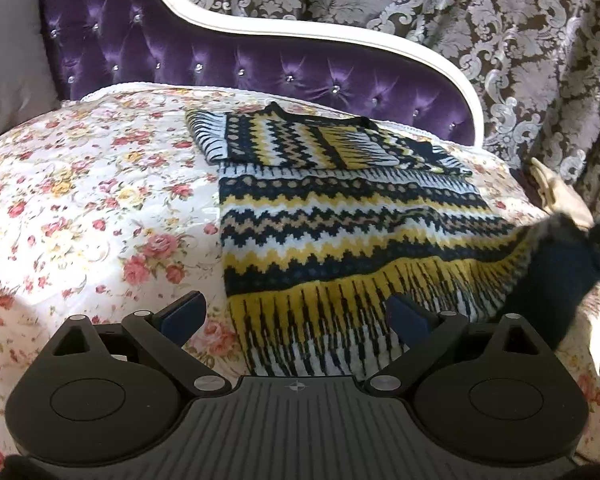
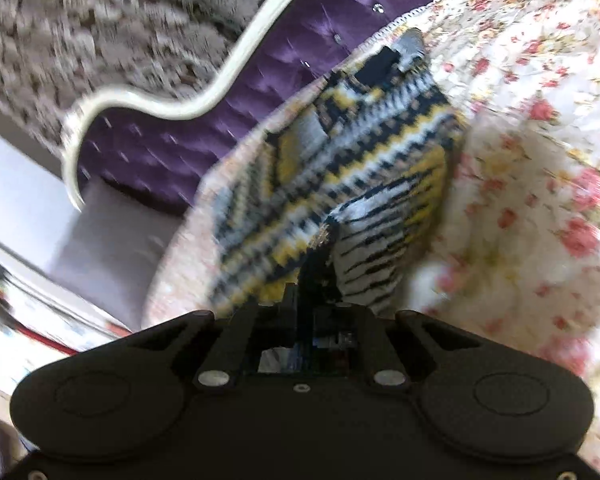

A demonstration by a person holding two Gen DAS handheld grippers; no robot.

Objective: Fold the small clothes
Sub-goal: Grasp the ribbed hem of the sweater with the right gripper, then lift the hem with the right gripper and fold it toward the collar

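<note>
**Right gripper pinches the sweater's hem**

Your right gripper [image 2: 314,280] is closed tight on the dark hem of the sweater [image 1: 340,232], lifting that corner off the bedspread [image 1: 100,200]. Your left gripper [image 1: 296,312] hovers wide open over the near edge, holding nothing. The sweater lies on the bed, its far part folded over.

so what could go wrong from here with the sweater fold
The right hand-held gripper pinches only a thin bit of the sweater hem corner, so the knit may slip out. The left hand-held gripper is open and pins nothing, so lifting could drag the whole sweater and undo the folded sleeves.
</note>
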